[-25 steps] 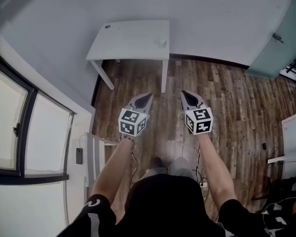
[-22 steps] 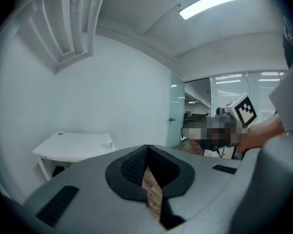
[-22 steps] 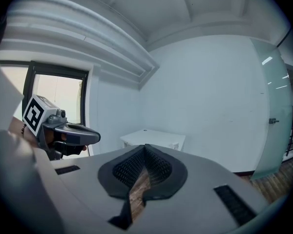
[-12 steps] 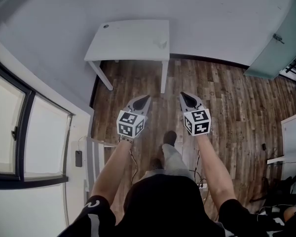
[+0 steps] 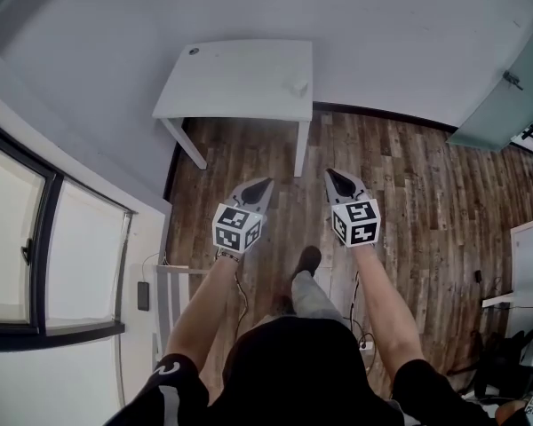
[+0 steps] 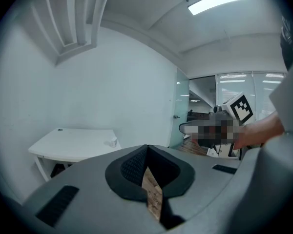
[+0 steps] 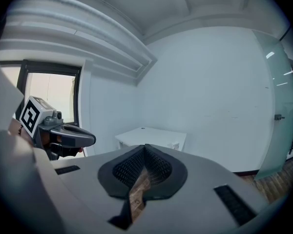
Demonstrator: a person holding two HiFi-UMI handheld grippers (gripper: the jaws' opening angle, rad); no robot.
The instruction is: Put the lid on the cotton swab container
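Head view shows the person standing on the wood floor [image 5: 409, 185], well short of the white desk [image 5: 240, 78], with a shoe [image 5: 307, 259] stepped forward. The left tool [image 5: 257, 188] and the right tool [image 5: 339, 182] are held out side by side over the floor, apart from each other and pointing toward the desk.

Both tools are clenched with nothing between the jaws: in the left gripper view the left tool's [image 6: 147, 147] ribbed pads meet at the tip, and the right gripper view shows the same for the right tool [image 7: 145, 146].

A small pale cotton swab container [image 5: 299, 84] stands on the desk near its right edge, far from both tools; it is too small to tell whether a lid is on it. A small dark spot [image 5: 194, 51] sits at the desk's far left corner, and I cannot tell what it is. A window [image 5: 18, 238] lines the wall on the left.
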